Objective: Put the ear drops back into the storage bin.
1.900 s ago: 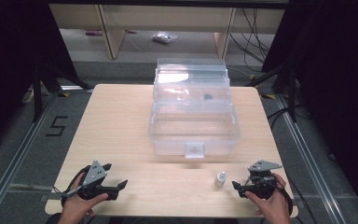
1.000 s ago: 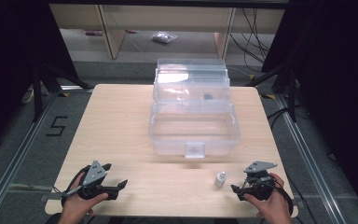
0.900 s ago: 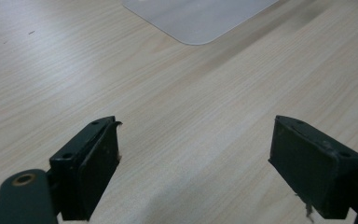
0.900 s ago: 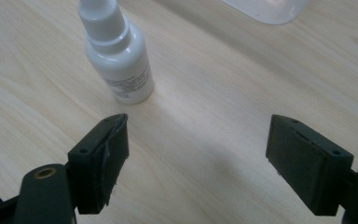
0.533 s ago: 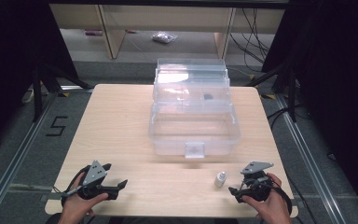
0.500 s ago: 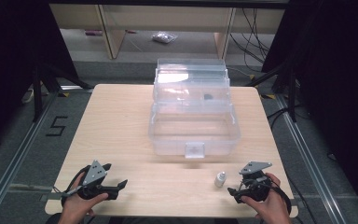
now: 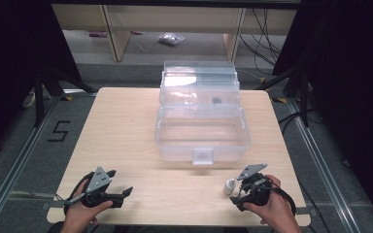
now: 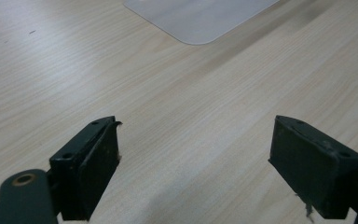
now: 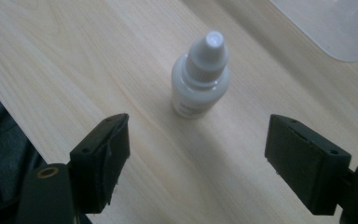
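A small white dropper bottle (image 7: 229, 186) stands upright on the wooden table (image 7: 126, 126) near its front right. In the right gripper view the bottle (image 9: 199, 82) stands just beyond the jaws, centred between them and not touched. My right gripper (image 7: 237, 198) (image 9: 196, 163) is open, held low right behind the bottle. My left gripper (image 7: 124, 194) (image 8: 193, 172) is open at the front left over bare wood, holding nothing. A clear plastic box (image 7: 201, 126) with its lid raised sits mid-table.
A small dark item (image 7: 217, 101) lies in the box's upper back tier. The box's rounded corner (image 8: 200, 18) shows ahead of the left jaws, and another corner (image 9: 331, 28) ahead of the right. Shelving and cables stand beyond the far edge. The table's front edge (image 9: 23, 121) is close.
My right gripper has crept left and a little forward toward the dropper bottle. The left gripper and the box have stayed put.
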The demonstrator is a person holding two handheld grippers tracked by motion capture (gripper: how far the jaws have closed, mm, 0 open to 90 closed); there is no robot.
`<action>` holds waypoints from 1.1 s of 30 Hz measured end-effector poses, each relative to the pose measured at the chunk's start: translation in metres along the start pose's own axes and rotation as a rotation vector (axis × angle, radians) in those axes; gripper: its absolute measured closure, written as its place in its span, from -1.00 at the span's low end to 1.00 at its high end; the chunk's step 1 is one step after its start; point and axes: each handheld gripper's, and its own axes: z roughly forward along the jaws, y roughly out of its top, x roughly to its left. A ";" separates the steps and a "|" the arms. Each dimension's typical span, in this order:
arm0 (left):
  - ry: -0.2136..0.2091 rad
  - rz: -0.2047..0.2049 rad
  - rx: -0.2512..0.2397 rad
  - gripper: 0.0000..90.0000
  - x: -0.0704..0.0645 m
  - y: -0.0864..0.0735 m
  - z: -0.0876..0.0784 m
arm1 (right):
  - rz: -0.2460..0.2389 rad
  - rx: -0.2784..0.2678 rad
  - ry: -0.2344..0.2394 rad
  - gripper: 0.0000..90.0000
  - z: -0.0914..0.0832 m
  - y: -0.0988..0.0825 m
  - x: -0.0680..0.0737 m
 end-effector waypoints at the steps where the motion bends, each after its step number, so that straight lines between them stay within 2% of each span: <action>1: 0.000 0.000 0.000 -0.66 0.000 0.000 0.000 | -0.001 0.015 0.002 -0.48 0.000 0.003 0.000; 5: -0.003 -0.006 -0.004 -0.66 0.000 0.000 0.000 | -0.032 0.045 0.022 -0.42 0.003 0.013 -0.001; 9: -0.001 -0.002 -0.002 -0.66 0.000 0.000 0.000 | -0.070 0.084 0.017 -0.38 0.007 0.021 -0.002; 11: 0.000 0.001 0.000 -0.66 0.000 0.000 0.000 | -0.059 0.103 0.012 -0.36 0.008 0.025 -0.001; 13: -0.003 -0.006 -0.005 -0.66 0.000 0.000 0.000 | -0.091 0.106 0.008 -0.34 0.009 0.028 -0.004; 16: -0.003 -0.005 -0.004 -0.66 0.000 0.000 0.000 | -0.089 0.125 0.011 -0.32 0.011 0.031 -0.005; 17: -0.001 0.000 0.000 -0.66 0.000 0.000 0.000 | -0.104 0.128 0.010 -0.30 0.012 0.032 -0.006; 18: -0.001 0.001 0.000 -0.66 0.000 0.000 0.000 | -0.096 0.142 0.014 -0.28 0.013 0.034 -0.005; 19: -0.002 -0.002 -0.002 -0.66 0.000 0.000 0.000 | -0.115 0.141 0.011 -0.26 0.015 0.036 -0.006; 24: -0.001 0.001 0.000 -0.66 0.000 0.000 0.000 | -0.131 0.166 0.022 -0.17 0.020 0.042 -0.004; 25: -0.001 0.000 0.000 -0.66 0.000 0.000 0.000 | -0.150 0.173 0.033 -0.15 0.023 0.044 -0.004; 29: -0.003 -0.005 -0.005 -0.66 0.000 0.000 0.000 | -0.153 0.197 0.038 -0.07 0.027 0.048 -0.004; 30: -0.003 -0.005 -0.005 -0.66 0.000 0.000 0.000 | -0.172 0.200 0.046 -0.05 0.028 0.049 -0.005; 32: -0.003 -0.005 -0.004 -0.66 0.000 0.000 0.000 | -0.159 0.211 0.039 -0.04 0.028 0.050 -0.004; 33: -0.003 -0.005 -0.005 -0.66 0.000 0.000 0.000 | -0.181 0.221 0.051 0.01 0.032 0.052 -0.004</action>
